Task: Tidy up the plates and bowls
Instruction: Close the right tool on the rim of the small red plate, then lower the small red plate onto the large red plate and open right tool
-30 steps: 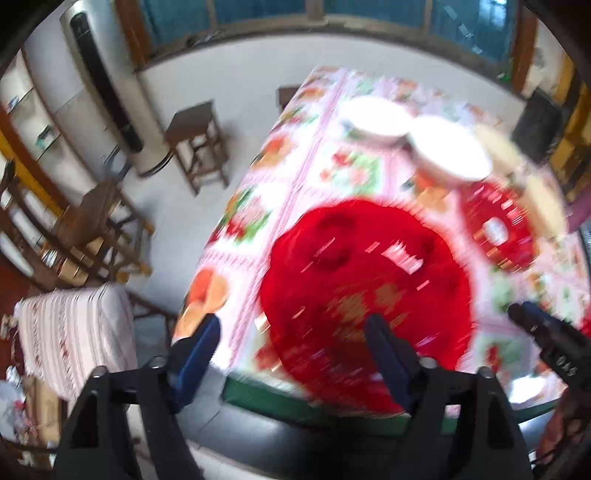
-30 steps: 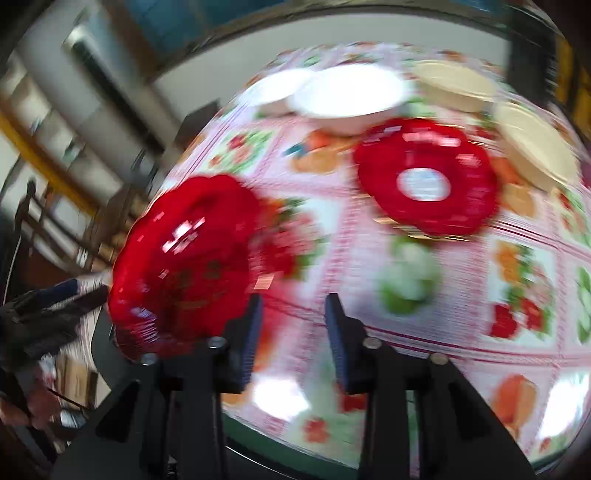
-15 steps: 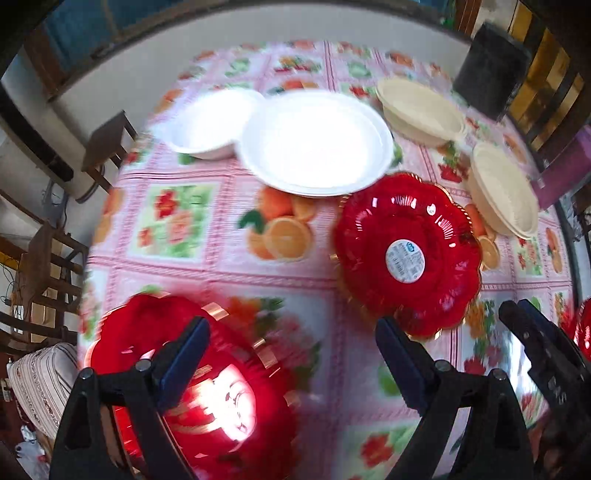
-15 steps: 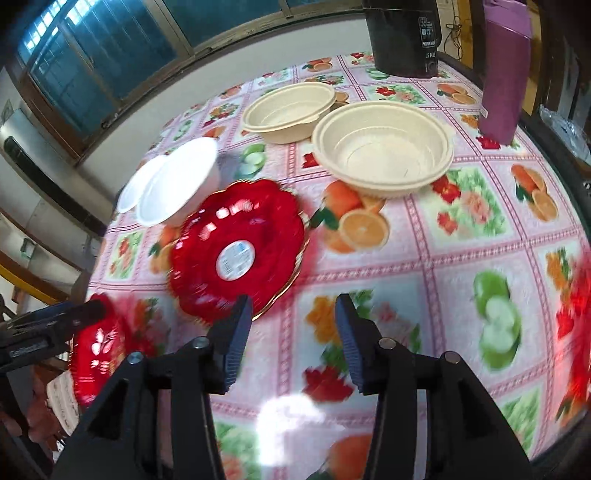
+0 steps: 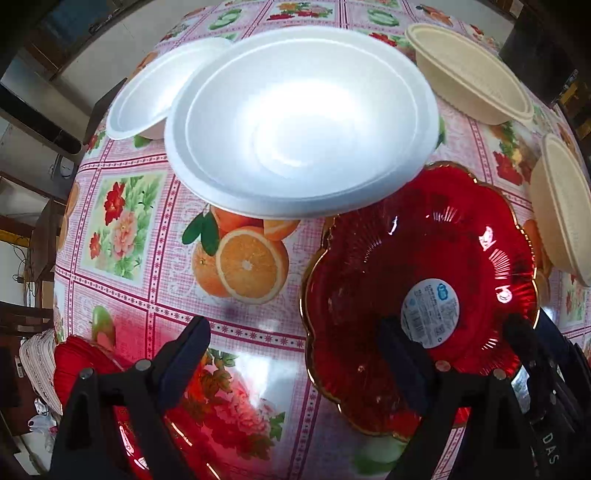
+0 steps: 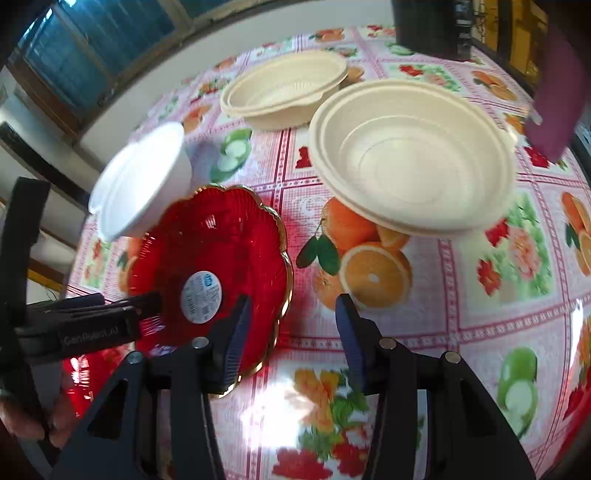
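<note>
A red scalloped plate (image 5: pixel 417 280) with a gold rim and a round label lies on the flowered tablecloth; it also shows in the right wrist view (image 6: pixel 210 266). My left gripper (image 5: pixel 295 350) is open, its right finger over the plate's near part. My right gripper (image 6: pixel 291 328) is open just right of the plate's rim. A large white foam plate (image 5: pixel 299 125) overlaps a smaller white bowl (image 5: pixel 155 99) behind. Two cream bowls (image 6: pixel 410 162) (image 6: pixel 284 88) stand at the back right. A second red plate (image 5: pixel 77 362) lies at the near left edge.
The tablecloth (image 5: pixel 122 225) covers the table. A black appliance (image 6: pixel 424 26) and a purple box (image 6: pixel 557 85) stand at the far right. Chairs and a striped cushion (image 5: pixel 37 358) sit off the table's left side.
Both grippers have moved forward over the table toward the labelled red plate. The other red plate has slid back to the near left edge of view.
</note>
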